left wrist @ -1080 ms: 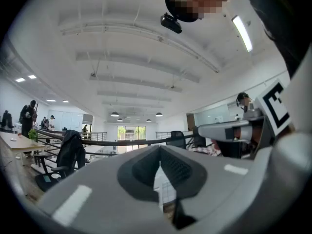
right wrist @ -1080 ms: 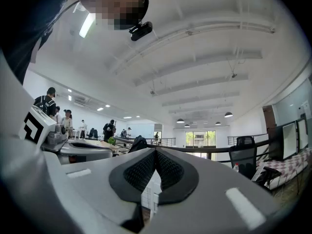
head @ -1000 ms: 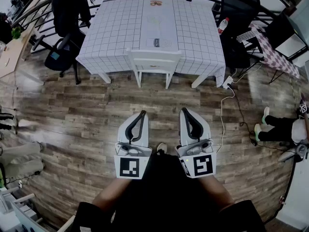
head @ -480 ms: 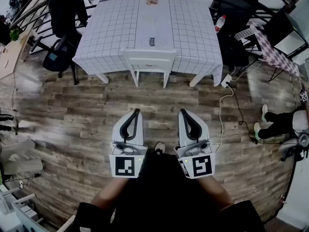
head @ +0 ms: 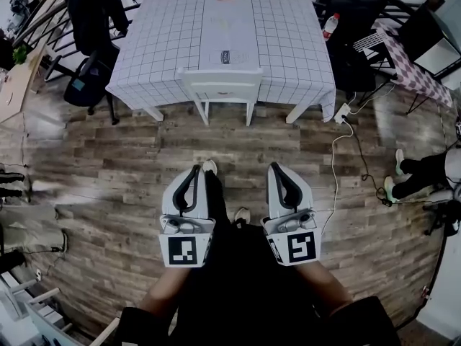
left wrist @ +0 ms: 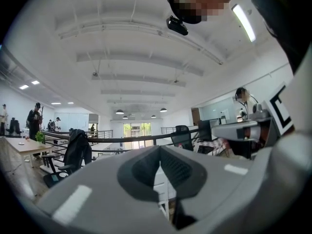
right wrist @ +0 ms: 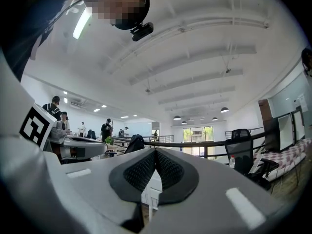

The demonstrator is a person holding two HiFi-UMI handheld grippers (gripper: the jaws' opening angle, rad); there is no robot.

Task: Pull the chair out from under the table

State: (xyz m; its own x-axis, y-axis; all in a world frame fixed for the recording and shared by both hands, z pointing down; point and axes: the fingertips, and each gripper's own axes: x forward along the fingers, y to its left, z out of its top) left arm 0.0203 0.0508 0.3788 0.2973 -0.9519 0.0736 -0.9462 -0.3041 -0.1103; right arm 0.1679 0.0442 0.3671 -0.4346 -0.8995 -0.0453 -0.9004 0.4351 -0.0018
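Observation:
A white wooden chair [head: 220,83] is tucked under the table [head: 160,42], which wears a white grid-patterned cloth. Only the chair's backrest and legs show in the head view; a sliver of the chair [left wrist: 161,186] appears between the left jaws and a sliver of the chair [right wrist: 151,189] between the right ones. My left gripper [head: 193,170] and right gripper [head: 278,168] hang side by side over the wood floor, well short of the chair, both shut with nothing between their jaws. Both point level toward the table.
Black office chairs [head: 90,34] stand left of the table and another [head: 353,20] at the right, near a bottle [head: 330,26]. A white cable and power strip [head: 341,114] lie on the floor at the right. The person's feet [head: 209,167] show between the grippers. Other people's legs edge in at both sides.
The table and chair have drawn slightly nearer in the view. A foot has stepped forward between the grippers. Both grippers stay shut and side by side.

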